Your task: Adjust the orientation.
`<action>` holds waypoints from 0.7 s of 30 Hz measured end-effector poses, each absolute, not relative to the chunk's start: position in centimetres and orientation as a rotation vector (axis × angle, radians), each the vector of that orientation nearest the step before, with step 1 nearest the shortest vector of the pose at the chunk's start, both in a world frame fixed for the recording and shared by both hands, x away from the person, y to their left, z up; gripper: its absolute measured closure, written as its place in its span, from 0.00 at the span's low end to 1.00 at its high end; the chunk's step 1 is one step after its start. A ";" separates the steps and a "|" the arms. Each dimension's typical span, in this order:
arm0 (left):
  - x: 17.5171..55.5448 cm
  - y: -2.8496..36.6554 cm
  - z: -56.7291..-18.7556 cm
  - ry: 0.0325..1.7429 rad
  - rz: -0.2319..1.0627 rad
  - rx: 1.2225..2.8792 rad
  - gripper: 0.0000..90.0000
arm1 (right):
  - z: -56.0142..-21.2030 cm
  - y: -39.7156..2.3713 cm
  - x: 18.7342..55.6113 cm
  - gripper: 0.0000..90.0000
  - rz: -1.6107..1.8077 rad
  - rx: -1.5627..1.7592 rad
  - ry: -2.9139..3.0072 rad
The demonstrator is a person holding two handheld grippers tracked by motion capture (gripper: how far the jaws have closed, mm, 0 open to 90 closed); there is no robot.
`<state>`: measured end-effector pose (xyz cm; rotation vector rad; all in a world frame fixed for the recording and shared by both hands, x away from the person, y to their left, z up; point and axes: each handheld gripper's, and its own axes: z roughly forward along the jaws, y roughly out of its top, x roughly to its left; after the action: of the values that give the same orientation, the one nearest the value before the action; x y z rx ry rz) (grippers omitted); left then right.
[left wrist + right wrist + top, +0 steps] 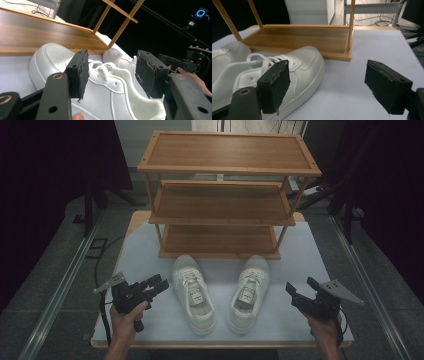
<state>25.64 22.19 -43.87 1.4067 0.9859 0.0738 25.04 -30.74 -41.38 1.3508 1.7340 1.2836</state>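
Count: two handheld grippers, two white sneakers, one three-tier wooden shoe rack (227, 169), one white table top (140, 245).

Far left, high view: left gripper (159, 284) held in the person's left hand (127, 317), just left of the left sneaker (193, 292) and apart from it. The forearm comes in from the bottom edge; the gripper lies roughly level, with its jaws aimed right and slightly away, toward the sneaker's laces. A grey three-cornered plate sticks out on its left side. In the left gripper view the jaws stand wide apart with nothing pressed between the pads; the sneaker lies beyond them.

Centre: the two sneakers lie side by side on the table top, toes toward the rack's bottom shelf, heels toward the person. The toes stop just short of the shelf edge. A gap separates the left sneaker from the right sneaker (249, 291). Each tongue carries a small dark label; its writing is too small to read. All three shelves are bare.

Right: right gripper (298, 289) held in the right hand (324, 325), near the right sneaker but clear of it, jaws pointing left and away, grey plate on its right. In the right gripper view the jaws are spread wide and hold nothing, with bare table top between them.
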 end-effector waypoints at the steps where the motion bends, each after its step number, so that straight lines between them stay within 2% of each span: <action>1: 25.6 22.2 -43.9 0.986 0.074 1.407 0.49 | -41.4 -30.7 25.0 0.23 1.284 1.351 1.734; 8: 25.4 22.3 -43.6 0.977 0.074 1.399 0.48 | -39.6 -30.2 24.0 0.26 1.321 1.280 1.723; 21: 24.5 22.6 -43.2 0.977 0.074 1.385 0.47 | -38.5 -27.9 23.5 0.31 1.392 1.220 1.765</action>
<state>24.46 22.55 -43.25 1.3853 0.9769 0.0742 23.47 -27.91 -38.54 1.2199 1.7654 1.3921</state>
